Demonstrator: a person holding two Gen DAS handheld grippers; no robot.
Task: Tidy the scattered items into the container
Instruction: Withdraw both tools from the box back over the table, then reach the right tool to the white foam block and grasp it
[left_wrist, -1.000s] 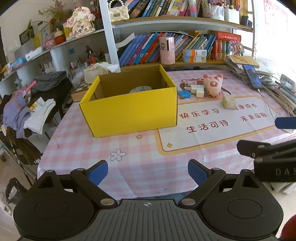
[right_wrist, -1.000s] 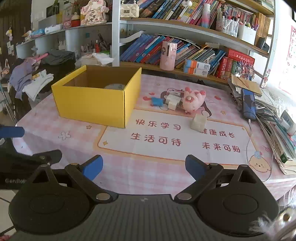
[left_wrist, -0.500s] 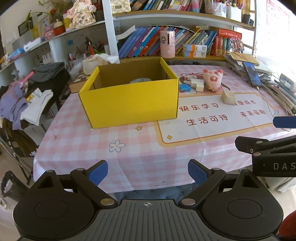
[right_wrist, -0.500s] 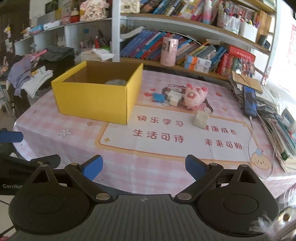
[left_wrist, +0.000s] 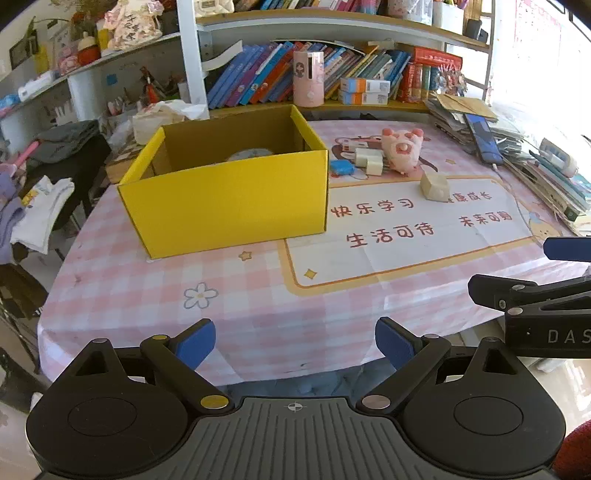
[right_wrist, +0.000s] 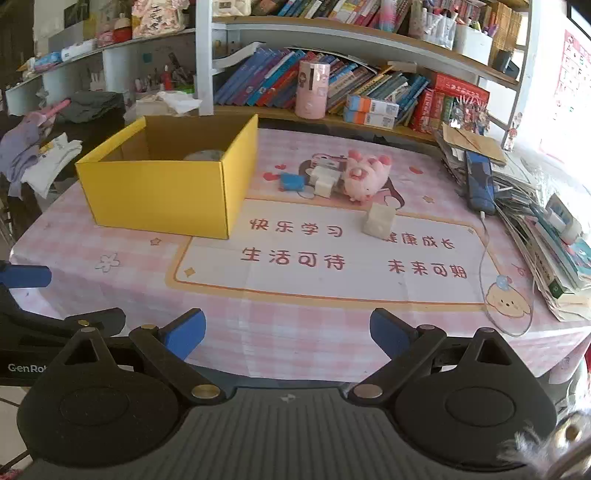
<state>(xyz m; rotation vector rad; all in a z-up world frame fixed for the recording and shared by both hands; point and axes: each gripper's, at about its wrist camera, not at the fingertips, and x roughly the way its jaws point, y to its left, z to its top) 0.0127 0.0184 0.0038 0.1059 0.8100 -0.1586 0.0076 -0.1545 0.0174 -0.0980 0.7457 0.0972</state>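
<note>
You held both claws tilted down over the near edge of the surface (left_wrist: 258, 317): the left claw (left_wrist: 295, 341) and the right claw (right_wrist: 287, 332) stood wide apart and empty. The yellow box (left_wrist: 229, 199) sat far left, the pink plush (right_wrist: 364, 175) beside small blocks. Only the right view showed the cable (right_wrist: 484, 266).

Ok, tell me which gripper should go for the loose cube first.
Probably the right gripper. The cube lies nearly straight ahead of its open jaws. From the left gripper, also open, the cube sits off to the right and the yellow box is straight ahead.
</note>
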